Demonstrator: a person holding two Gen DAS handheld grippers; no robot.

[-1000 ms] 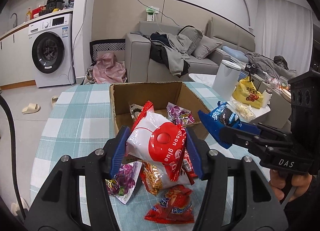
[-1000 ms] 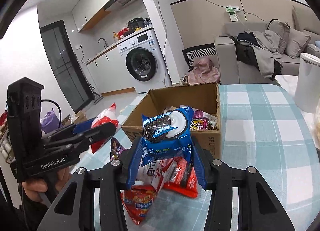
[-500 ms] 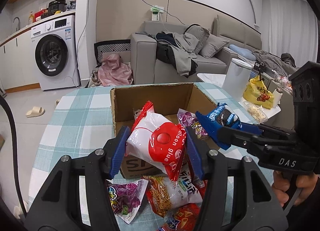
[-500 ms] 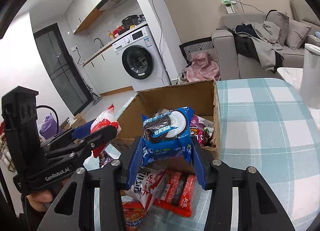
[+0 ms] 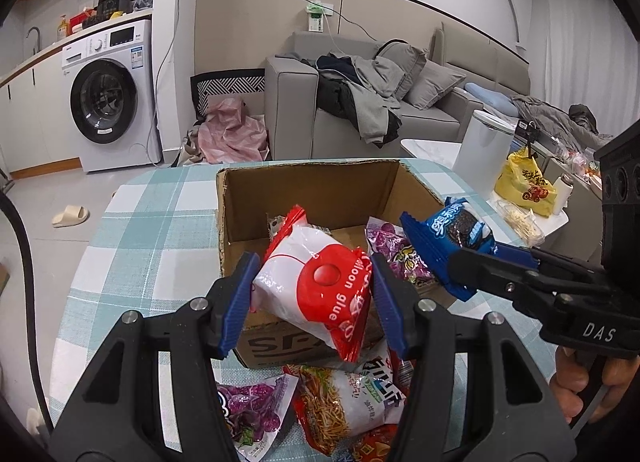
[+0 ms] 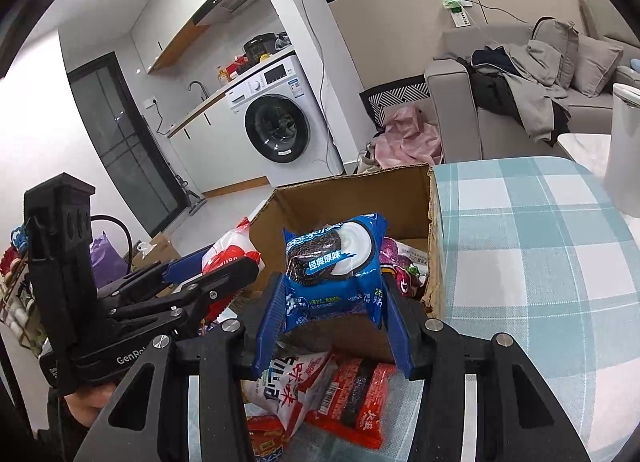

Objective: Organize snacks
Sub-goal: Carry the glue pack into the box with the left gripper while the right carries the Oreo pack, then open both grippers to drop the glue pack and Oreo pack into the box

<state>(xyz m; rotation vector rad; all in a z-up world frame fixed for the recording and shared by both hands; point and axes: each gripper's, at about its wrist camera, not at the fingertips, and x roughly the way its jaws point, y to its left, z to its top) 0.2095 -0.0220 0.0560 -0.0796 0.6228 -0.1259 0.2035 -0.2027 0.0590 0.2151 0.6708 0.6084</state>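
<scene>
My left gripper [image 5: 312,302] is shut on a red and white snack bag [image 5: 320,286], held over the near wall of an open cardboard box [image 5: 320,190]. My right gripper [image 6: 330,318] is shut on a blue cookie packet [image 6: 334,262], also above the box's [image 6: 352,198] near edge. Each gripper shows in the other's view: the right one [image 5: 464,262] with the blue packet [image 5: 452,234] at the box's right side, the left one [image 6: 208,274] with the red and white bag [image 6: 232,250] at its left. Inside the box lie purple packets [image 5: 396,246].
Loose snacks lie on the checked tablecloth [image 5: 152,222] in front of the box: a purple bag [image 5: 248,410], a noodle-stick bag [image 5: 352,398], a red packet [image 6: 356,398]. A white bin [image 5: 480,150] and yellow bag [image 5: 524,182] stand to the right. A sofa and washing machine are behind.
Both grippers have moved forward toward the box with their packets; the box looms larger and the loose snacks have slid down toward the bottom edge of both views.
</scene>
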